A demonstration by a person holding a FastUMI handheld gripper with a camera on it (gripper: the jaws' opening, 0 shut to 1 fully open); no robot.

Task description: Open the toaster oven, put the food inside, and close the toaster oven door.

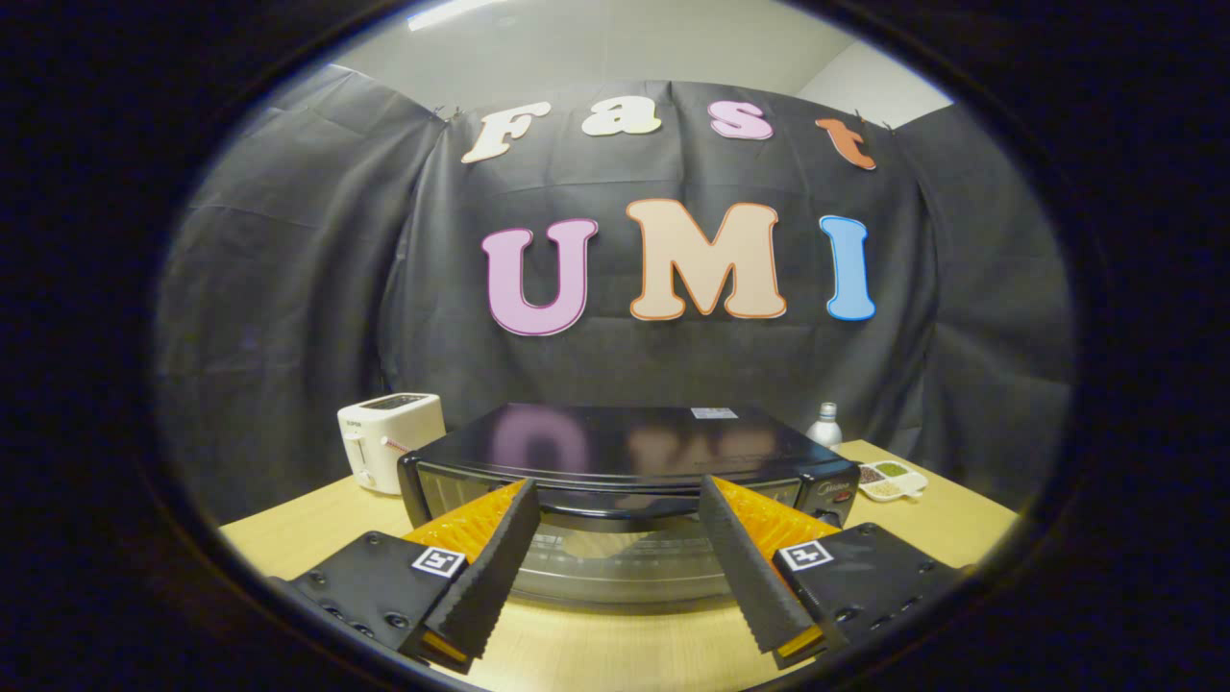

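**Open fingers wait in front of the toaster oven**

Gripper view: The toaster oven (629,481) sits on the wooden table (961,529), right in the middle. It is black and shiny on top. Its glass door (625,567) faces the gripper, and it looks shut or almost shut, though I cannot be sure. The door's handle bar (620,507) runs along the top of the door.

The gripper (620,500) is spread wide and holds nothing. Its two fingers point at the oven, one on each side of the handle bar. That spot makes sense, because the bar is the part to grab to move the door.

I see no food in front of the oven. It could be inside already, or somewhere out of sight.

A white toaster (389,437) stands to the left of the oven. A small bottle (824,426) stands behind the oven's right corner. A little dish (892,479) with three cups sits to the oven's right.
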